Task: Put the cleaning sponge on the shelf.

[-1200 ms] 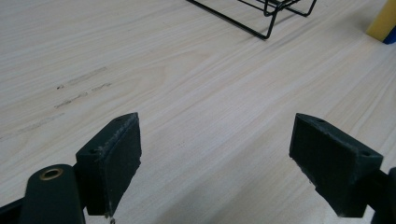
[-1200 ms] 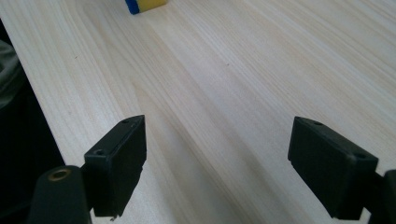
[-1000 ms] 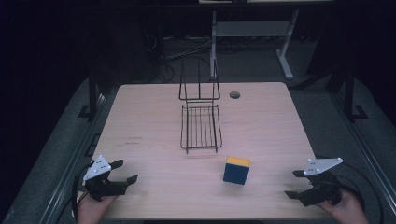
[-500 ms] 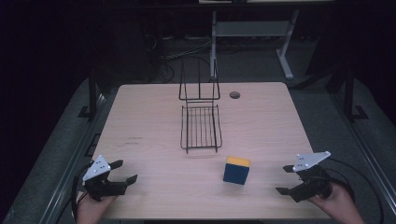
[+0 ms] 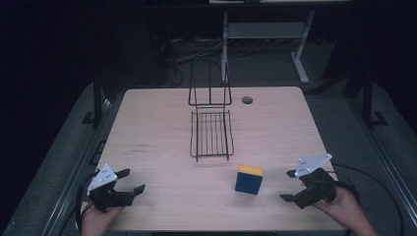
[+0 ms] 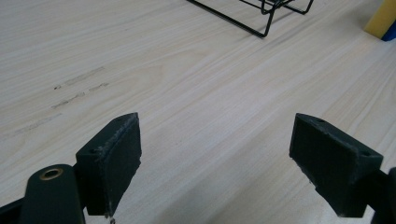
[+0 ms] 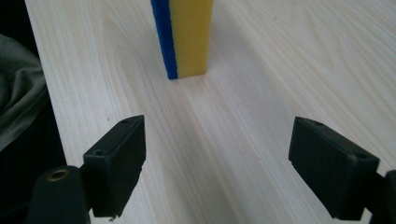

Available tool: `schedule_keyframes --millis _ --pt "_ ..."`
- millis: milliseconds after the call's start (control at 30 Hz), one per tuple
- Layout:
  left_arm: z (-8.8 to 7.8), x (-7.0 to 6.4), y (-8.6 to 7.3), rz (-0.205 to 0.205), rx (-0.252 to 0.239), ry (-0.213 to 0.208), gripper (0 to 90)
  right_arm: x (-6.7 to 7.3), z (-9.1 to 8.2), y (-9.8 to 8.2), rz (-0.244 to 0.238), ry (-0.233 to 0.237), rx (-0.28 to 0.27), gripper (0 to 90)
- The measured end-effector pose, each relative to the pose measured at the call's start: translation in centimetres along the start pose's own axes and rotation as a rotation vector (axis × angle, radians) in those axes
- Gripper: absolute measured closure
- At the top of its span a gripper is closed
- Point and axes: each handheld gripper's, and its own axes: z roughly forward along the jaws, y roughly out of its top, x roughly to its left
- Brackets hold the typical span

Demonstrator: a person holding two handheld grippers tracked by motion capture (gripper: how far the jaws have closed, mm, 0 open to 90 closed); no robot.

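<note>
Here, left gripper [image 5: 131,181] low at near-left corner of pale wooden surface [image 5: 157,128], jaws apart, empty. Black wire rack [image 5: 212,130] mid-surface, well apart. Blue-and-yellow sponge block [image 5: 249,179] stands near front; right gripper [image 5: 289,185] beside it, spread, nothing between.

A blue cube-shaped block with a yellow top [image 5: 249,179] sits upright (untouched) on the pale wooden table [image 5: 162,128], near its front edge.
</note>
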Motion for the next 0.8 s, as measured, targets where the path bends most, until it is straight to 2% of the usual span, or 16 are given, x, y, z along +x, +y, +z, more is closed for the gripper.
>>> schedule_keyframes --millis 800 --pt "0.0 -0.1 0.1 0.007 -0.005 -0.001 16.2 0.7 1.4 2.8 -0.064 0.052 0.007 18.0"
